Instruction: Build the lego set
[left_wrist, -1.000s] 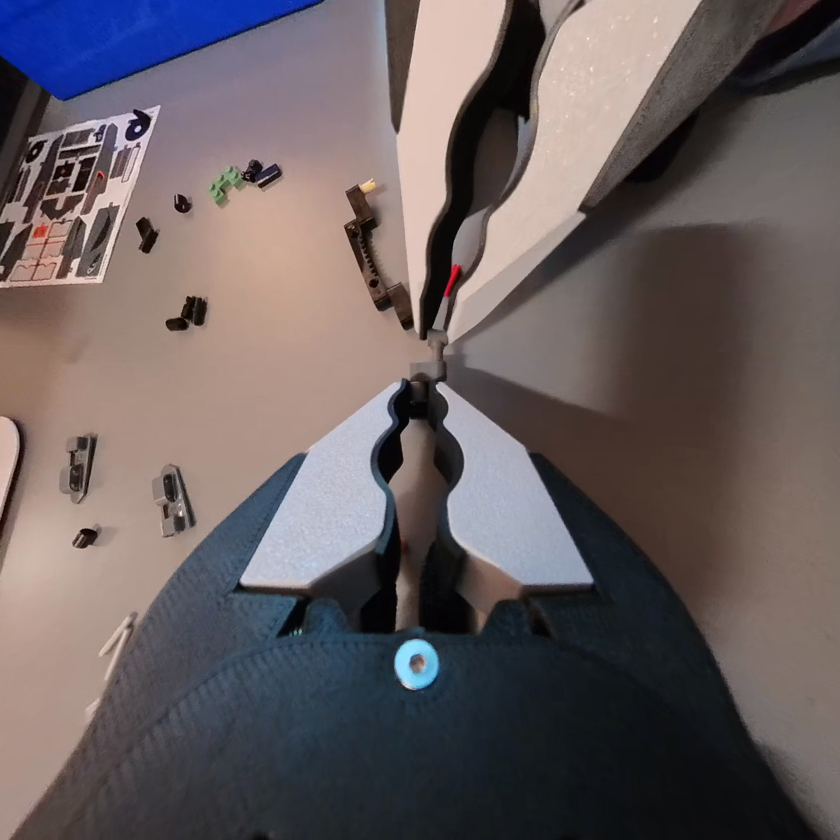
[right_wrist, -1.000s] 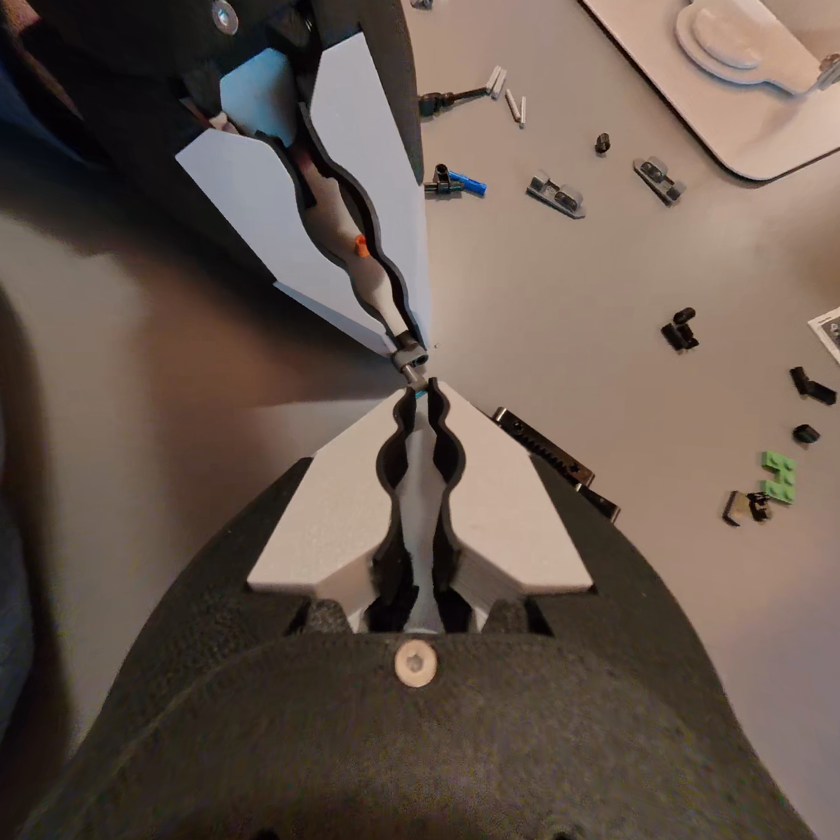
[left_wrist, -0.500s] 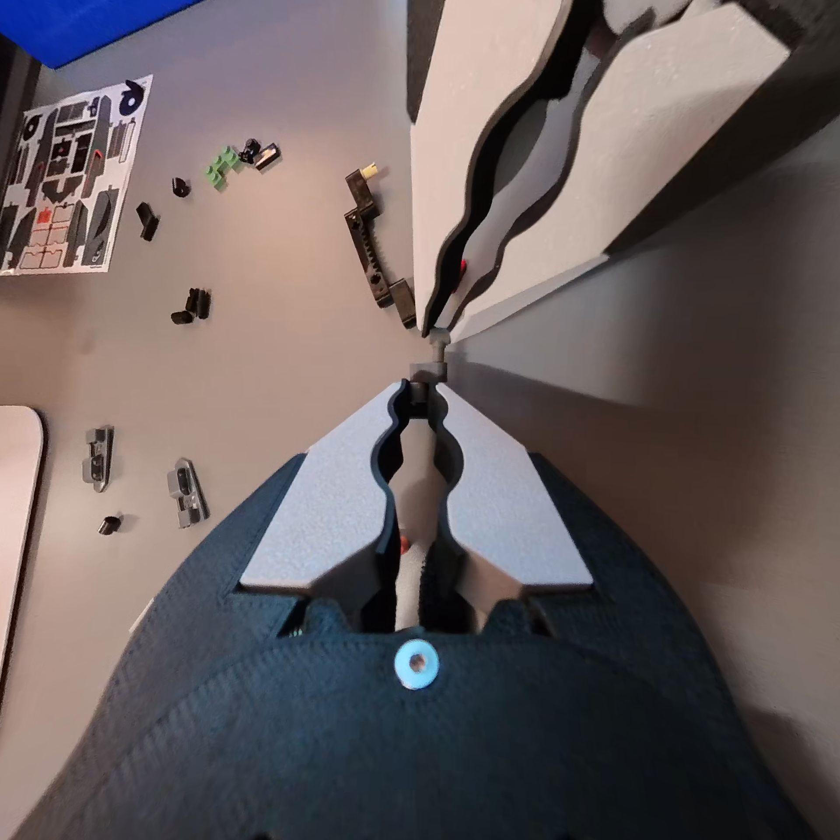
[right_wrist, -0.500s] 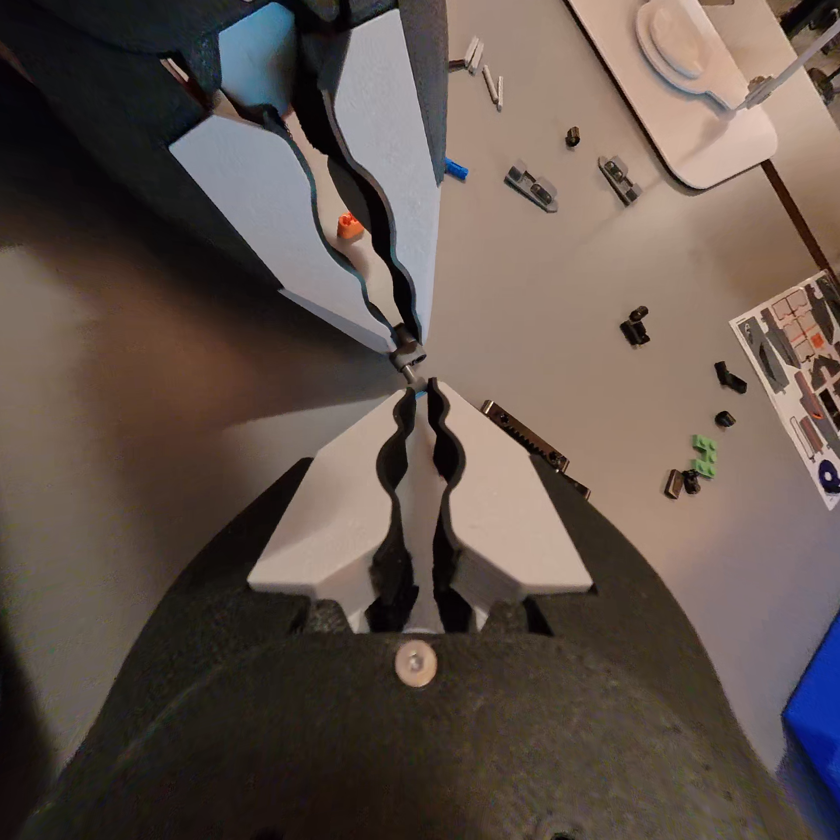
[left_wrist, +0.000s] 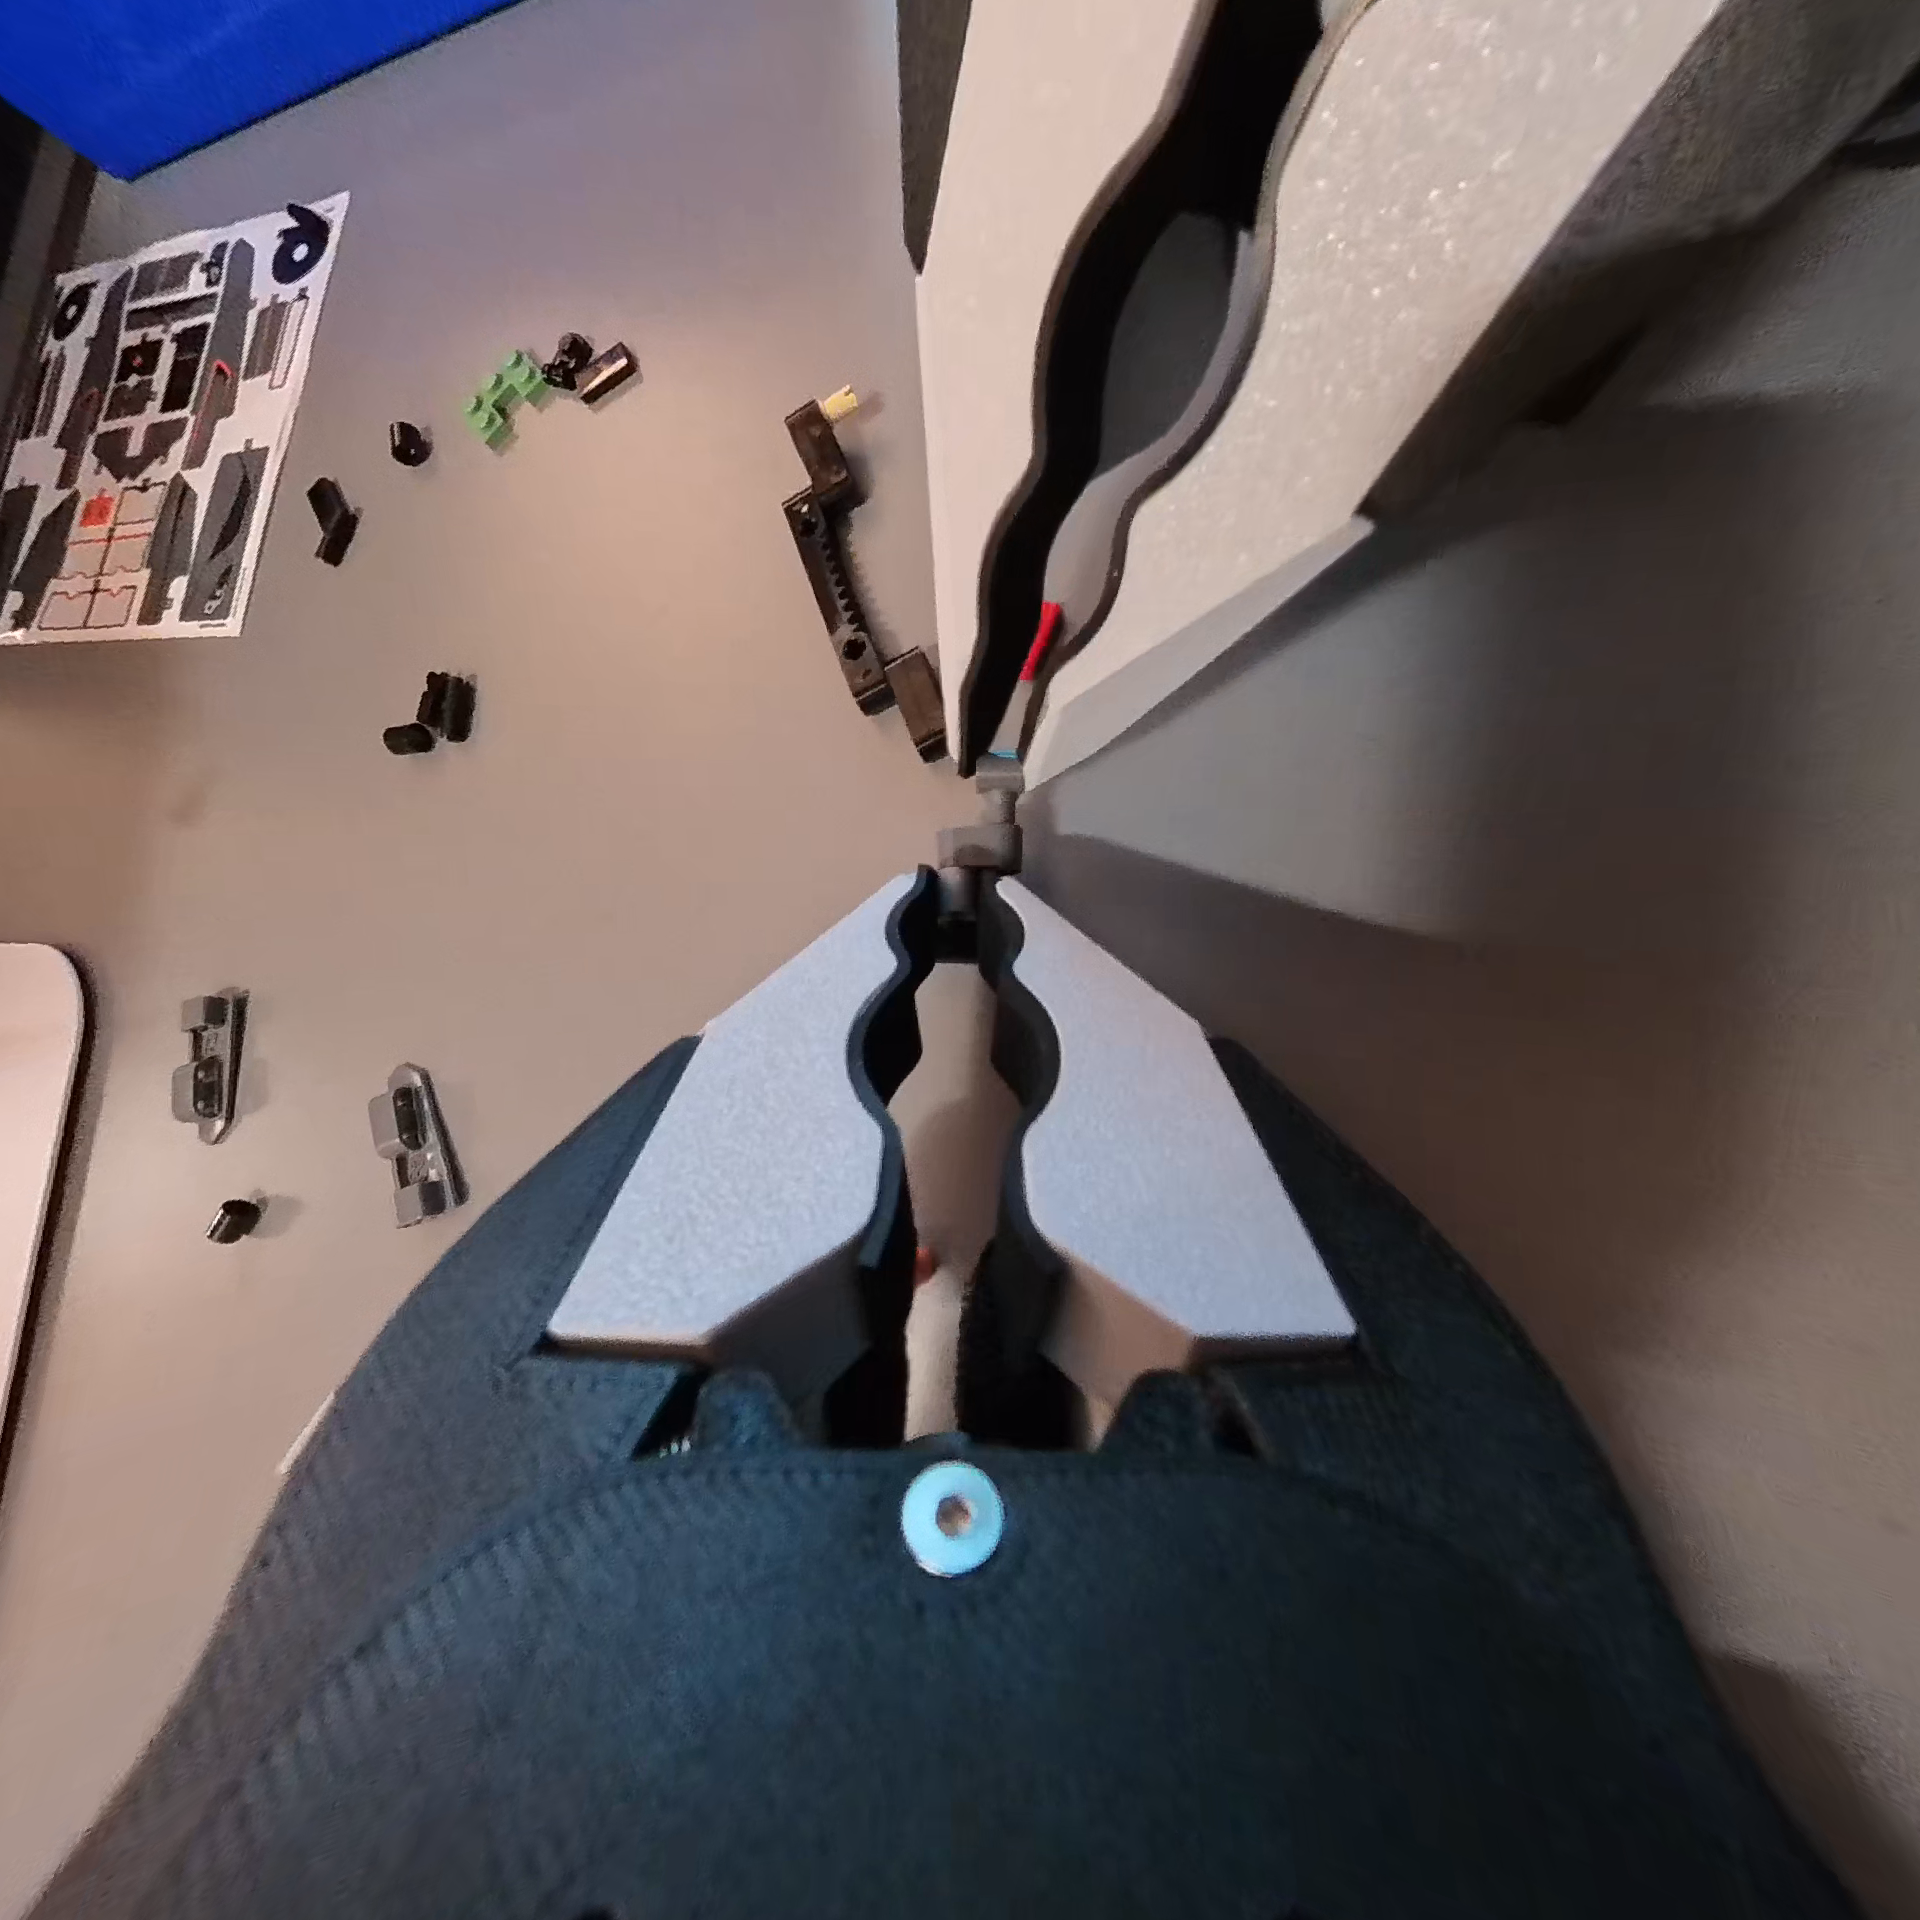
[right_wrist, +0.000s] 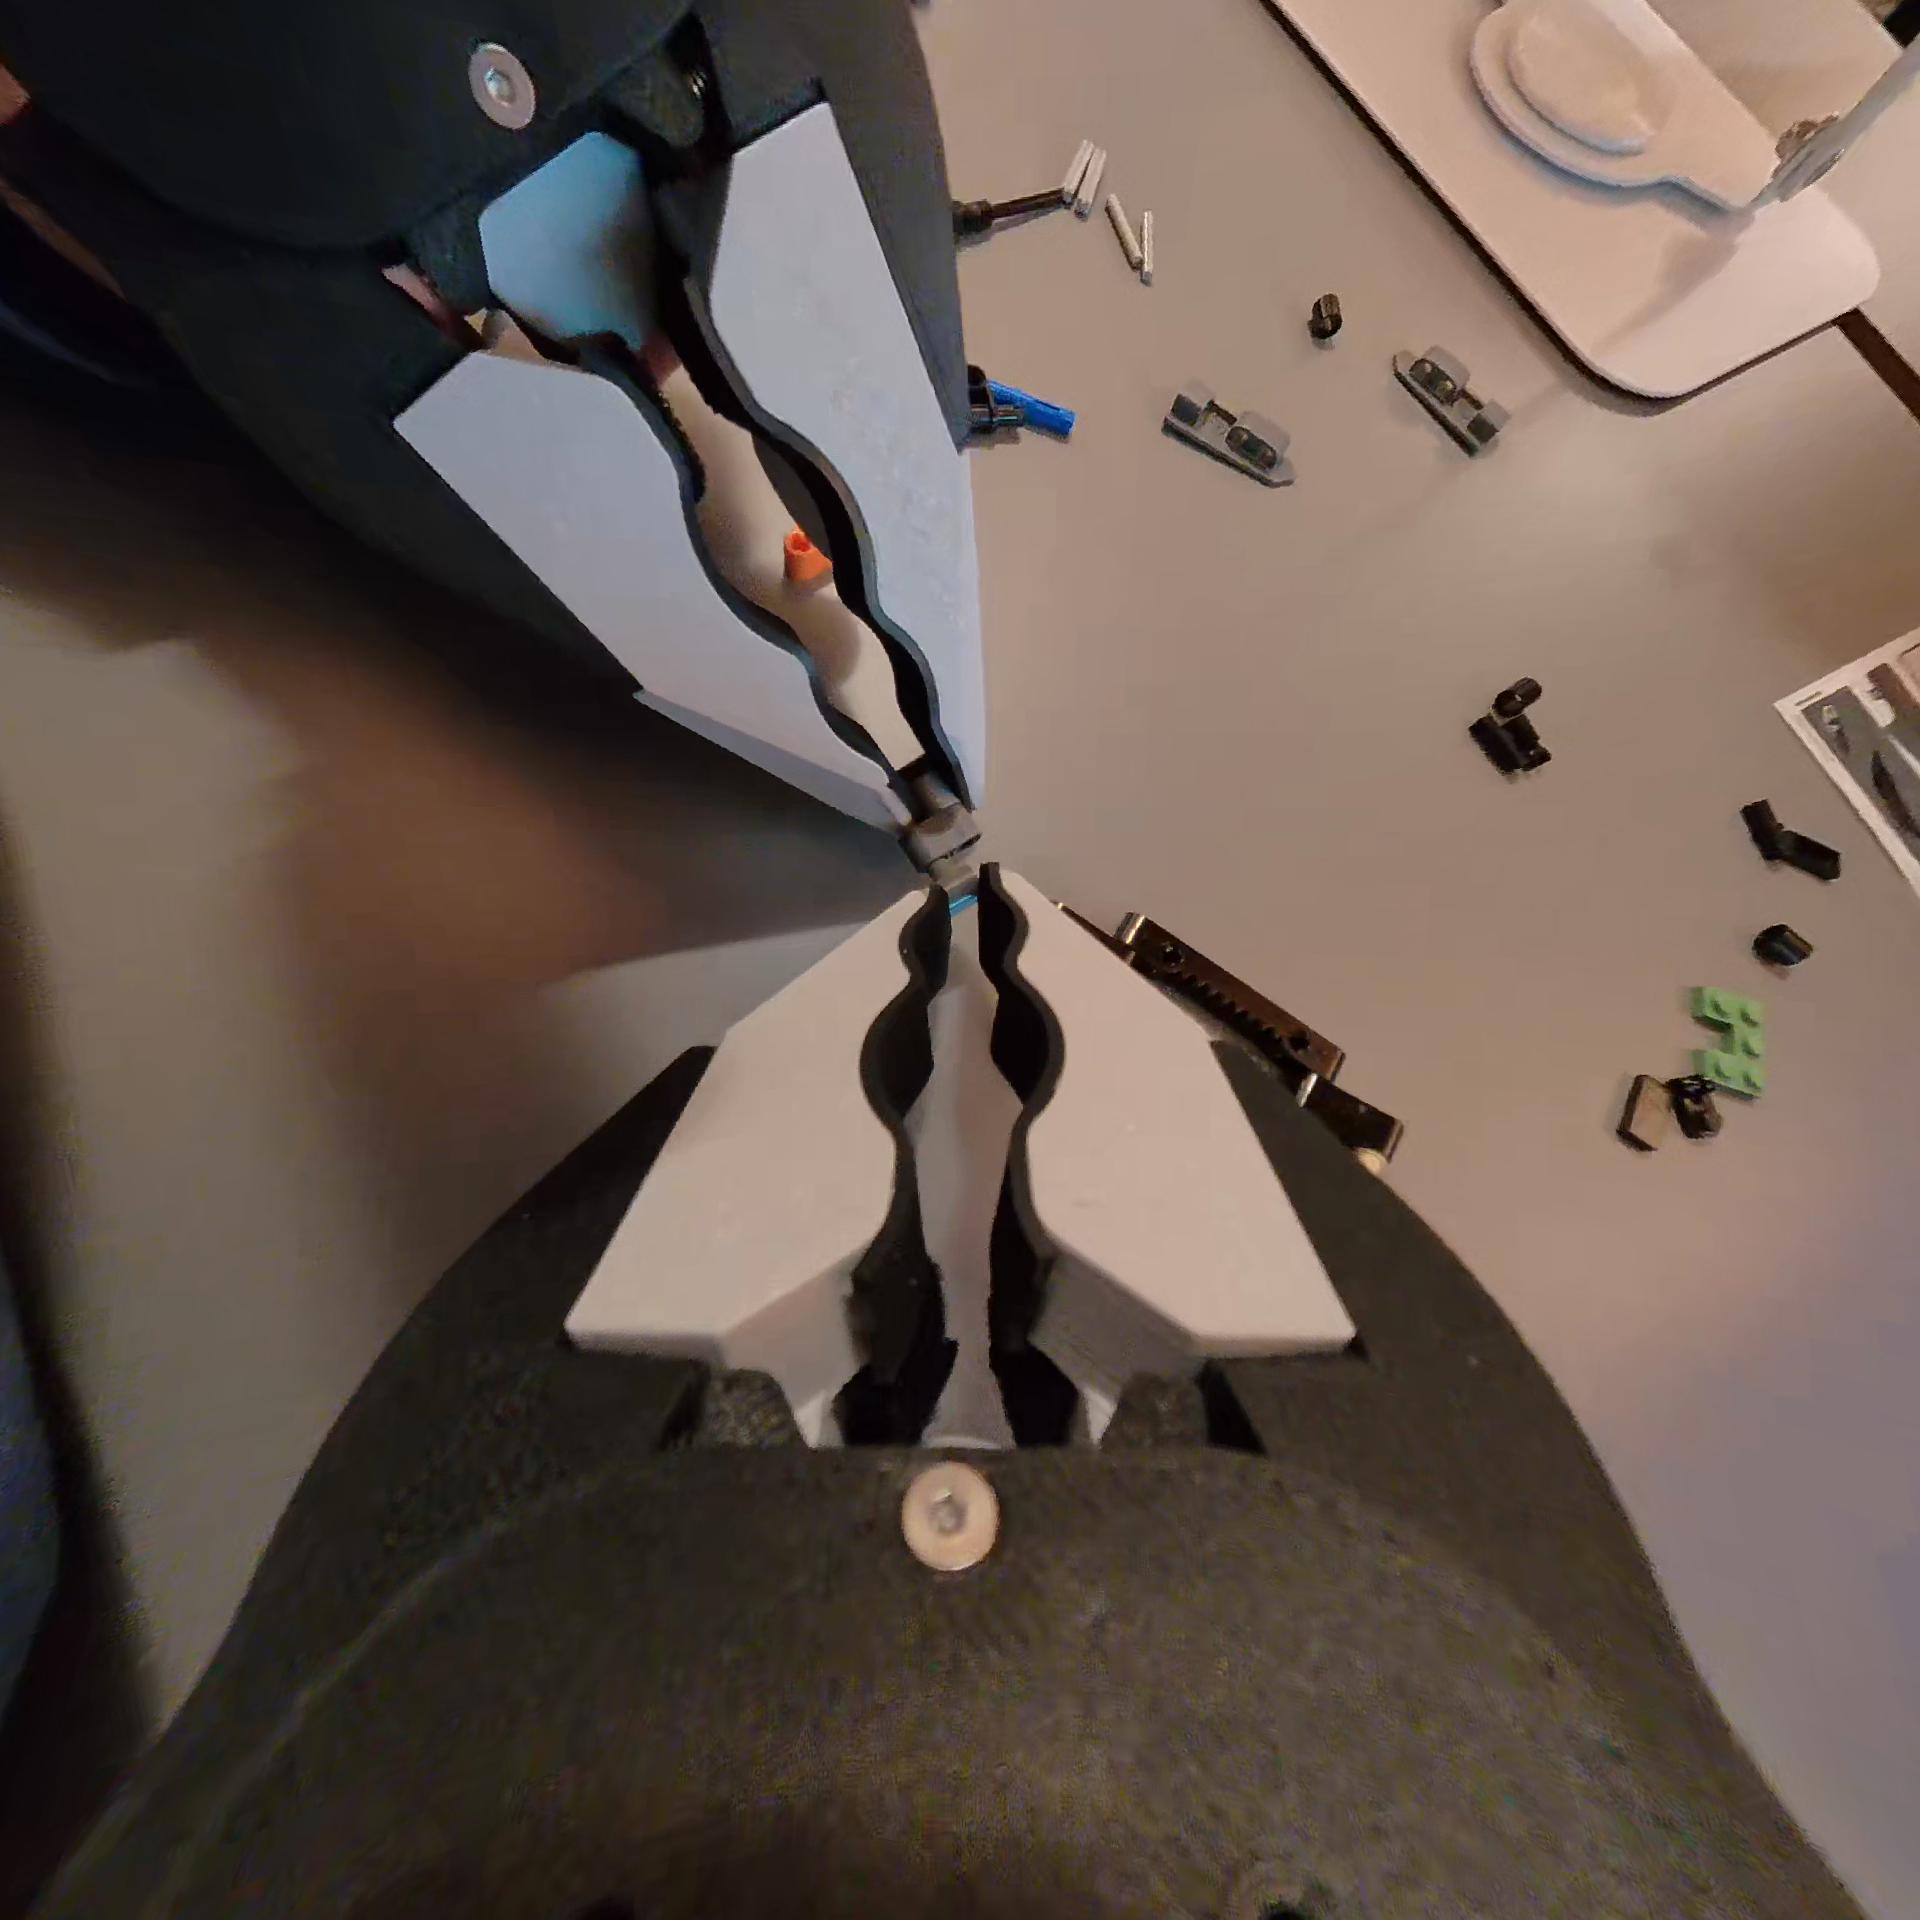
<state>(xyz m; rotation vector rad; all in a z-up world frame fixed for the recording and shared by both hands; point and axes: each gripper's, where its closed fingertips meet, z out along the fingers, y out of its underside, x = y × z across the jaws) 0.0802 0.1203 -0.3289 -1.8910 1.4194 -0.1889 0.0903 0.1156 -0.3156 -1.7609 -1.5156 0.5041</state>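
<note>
A: Where does the build stand?

B: Both tongs are up off the grey surface (left_wrist: 623, 156), tip to tip. The left tongs (left_wrist: 961, 914) are closed on a short dark peg with a grey connector block (left_wrist: 977, 844) on its end. The right tongs (right_wrist: 966, 902) are closed on a small piece with a blue end (right_wrist: 961, 902); what sort of piece, I cannot tell. The two parts meet in the gap between the tips.

A: Joined yet?

B: They touch, but I judge they are not fully seated, since a neck shows between them.

A: How to finish it well?

B: Keep both grips tight and line up the two parts on one axis before pushing. Press straight along that axis, because a skewed push would likely twist a piece out of the tips. Small parts held at the very tip can pivot, so go gently.

A: And the rest of the set?

B: Loose on the surface: a black toothed bar (left_wrist: 844, 582), a green plate (left_wrist: 507, 397), two grey slotted pieces (right_wrist: 1226, 436), and a sticker sheet (left_wrist: 145, 416). All are well apart from the joint.
</note>
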